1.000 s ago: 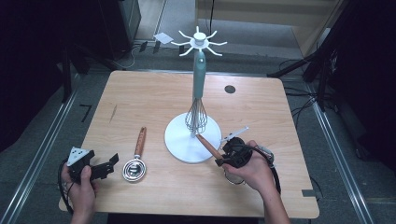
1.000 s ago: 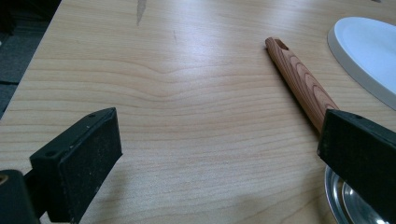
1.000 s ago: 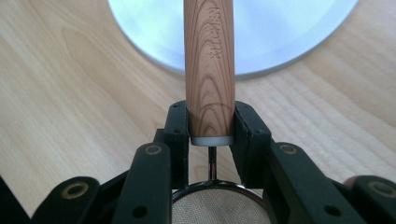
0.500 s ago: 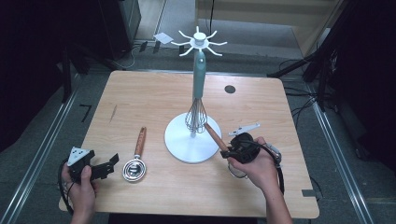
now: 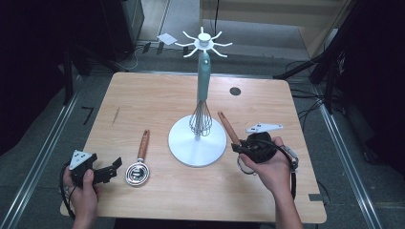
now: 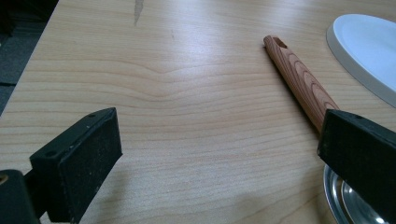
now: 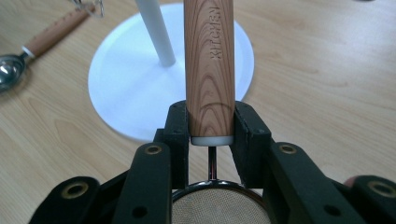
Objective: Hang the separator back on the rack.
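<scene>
Strainer (image 7: pixel 219 205) sits clamped by its wooden handle in the right tongs (image 7: pixel 211 133) — hanging on the stand (image 5: pixel 204 43) remains — left tongs (image 6: pixel 224 154) gape empty.

My right gripper (image 7: pixel 211 140) cuts off the strainer (image 7: pixel 219 207) mesh below its jaws; my left gripper (image 6: pixel 219 154) hides the ladle (image 6: pixel 352 205) bowl partly

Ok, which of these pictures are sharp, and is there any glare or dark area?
High view: soft, grainy, floor around the table nearly black. Left gripper view: crisp wood grain, pale sheen mid-table, the near jaws blurred. Right gripper view: the strainer handle sharp enough to read KITCHEN; the white stand base looks bright.
</scene>
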Action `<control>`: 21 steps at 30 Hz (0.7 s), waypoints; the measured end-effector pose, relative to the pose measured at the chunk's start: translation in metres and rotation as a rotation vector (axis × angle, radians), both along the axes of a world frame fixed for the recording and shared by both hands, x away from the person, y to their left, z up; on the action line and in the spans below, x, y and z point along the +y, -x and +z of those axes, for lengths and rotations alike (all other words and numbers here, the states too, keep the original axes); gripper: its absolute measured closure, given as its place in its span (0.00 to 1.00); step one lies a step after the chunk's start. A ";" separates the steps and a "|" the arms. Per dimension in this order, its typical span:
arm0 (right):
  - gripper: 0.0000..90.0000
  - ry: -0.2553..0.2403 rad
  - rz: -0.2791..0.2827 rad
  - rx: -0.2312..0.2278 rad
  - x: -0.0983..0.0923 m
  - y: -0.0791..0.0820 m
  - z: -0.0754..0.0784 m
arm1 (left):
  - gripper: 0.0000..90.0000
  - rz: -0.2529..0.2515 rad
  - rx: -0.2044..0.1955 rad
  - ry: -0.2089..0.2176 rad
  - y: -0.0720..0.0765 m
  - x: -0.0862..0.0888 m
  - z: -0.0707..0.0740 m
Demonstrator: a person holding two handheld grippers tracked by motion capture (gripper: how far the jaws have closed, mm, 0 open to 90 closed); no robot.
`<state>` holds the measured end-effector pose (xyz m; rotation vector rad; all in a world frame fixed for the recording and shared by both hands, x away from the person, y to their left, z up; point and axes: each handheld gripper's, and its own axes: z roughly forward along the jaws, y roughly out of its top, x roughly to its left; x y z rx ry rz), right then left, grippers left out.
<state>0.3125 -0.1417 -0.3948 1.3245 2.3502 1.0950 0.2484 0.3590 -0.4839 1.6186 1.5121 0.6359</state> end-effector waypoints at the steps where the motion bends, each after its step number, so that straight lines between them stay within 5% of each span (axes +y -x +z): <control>1: 0.79 -0.012 -0.008 -0.010 -0.001 0.001 0.002 | 0.00 0.000 0.000 -0.001 0.000 0.000 0.000; 21: 0.79 -0.154 -0.031 -0.225 -0.022 0.012 0.032 | 0.00 0.013 -0.005 -0.014 0.000 -0.001 0.000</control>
